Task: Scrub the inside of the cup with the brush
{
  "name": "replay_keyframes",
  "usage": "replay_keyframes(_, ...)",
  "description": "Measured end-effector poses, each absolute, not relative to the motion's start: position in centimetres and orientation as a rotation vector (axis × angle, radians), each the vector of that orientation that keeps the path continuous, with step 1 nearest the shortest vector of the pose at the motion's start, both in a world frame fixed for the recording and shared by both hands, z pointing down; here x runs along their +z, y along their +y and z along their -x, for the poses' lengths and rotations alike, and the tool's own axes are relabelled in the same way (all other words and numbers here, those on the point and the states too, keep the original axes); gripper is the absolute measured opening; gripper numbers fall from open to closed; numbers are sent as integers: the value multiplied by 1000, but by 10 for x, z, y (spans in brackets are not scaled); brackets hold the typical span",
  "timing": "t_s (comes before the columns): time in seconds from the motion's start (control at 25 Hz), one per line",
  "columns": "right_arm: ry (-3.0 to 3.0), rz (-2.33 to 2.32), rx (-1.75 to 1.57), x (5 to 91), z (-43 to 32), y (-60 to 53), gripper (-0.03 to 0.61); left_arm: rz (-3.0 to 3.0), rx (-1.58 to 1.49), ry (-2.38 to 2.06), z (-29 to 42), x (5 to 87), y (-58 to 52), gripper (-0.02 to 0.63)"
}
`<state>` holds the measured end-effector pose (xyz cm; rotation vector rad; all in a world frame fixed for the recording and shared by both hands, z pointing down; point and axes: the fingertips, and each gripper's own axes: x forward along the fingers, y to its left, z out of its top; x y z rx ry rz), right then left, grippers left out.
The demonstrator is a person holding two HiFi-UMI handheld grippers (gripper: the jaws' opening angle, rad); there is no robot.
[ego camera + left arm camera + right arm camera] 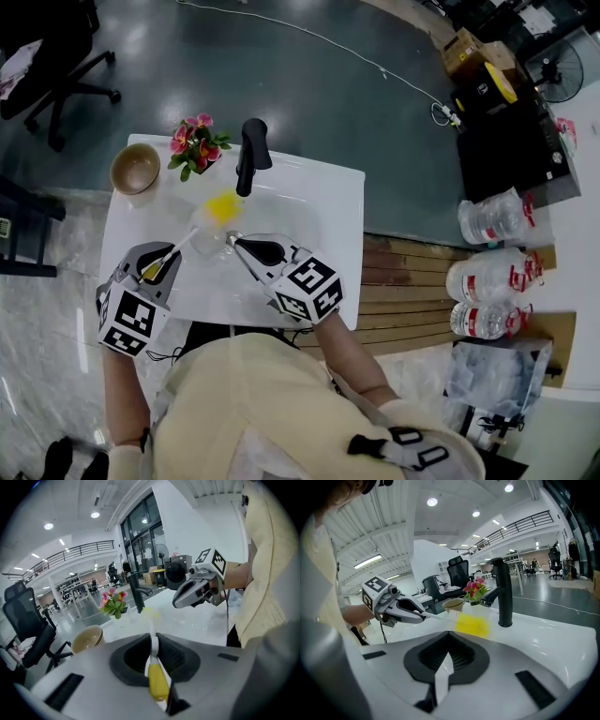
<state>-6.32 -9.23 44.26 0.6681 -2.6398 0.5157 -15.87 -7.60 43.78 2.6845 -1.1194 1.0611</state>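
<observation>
Head view: a white glossy sink counter (309, 202) carries a matte black faucet (249, 155) at its back edge. Left of the faucet stand a round tan bowl (135, 169) and, just beside it, a small pot of pink flowers with green leaves (197, 145).

A clear cup (204, 239) sits over the basin in front of the faucet. Its wall is thin and see-through, and the yellow bristle head (223, 205) of the brush (158, 681) shows through it, blurred in both gripper views.

Right gripper (242, 246): jaws drawn nearly together, pinching the cup's thin wall at the rim.

Left gripper (157, 269): jaws clamped on the brush handle, at a yellow grip section. A slim white stem runs from there toward the cup.

The two grippers are near each other, apart, the cup between them.
</observation>
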Motion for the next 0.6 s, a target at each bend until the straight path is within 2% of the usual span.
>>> replay_keyframes(0.6,-2683,-673,504,433,65,-97,15,-2665,1033,-1111,159,434,-75,44)
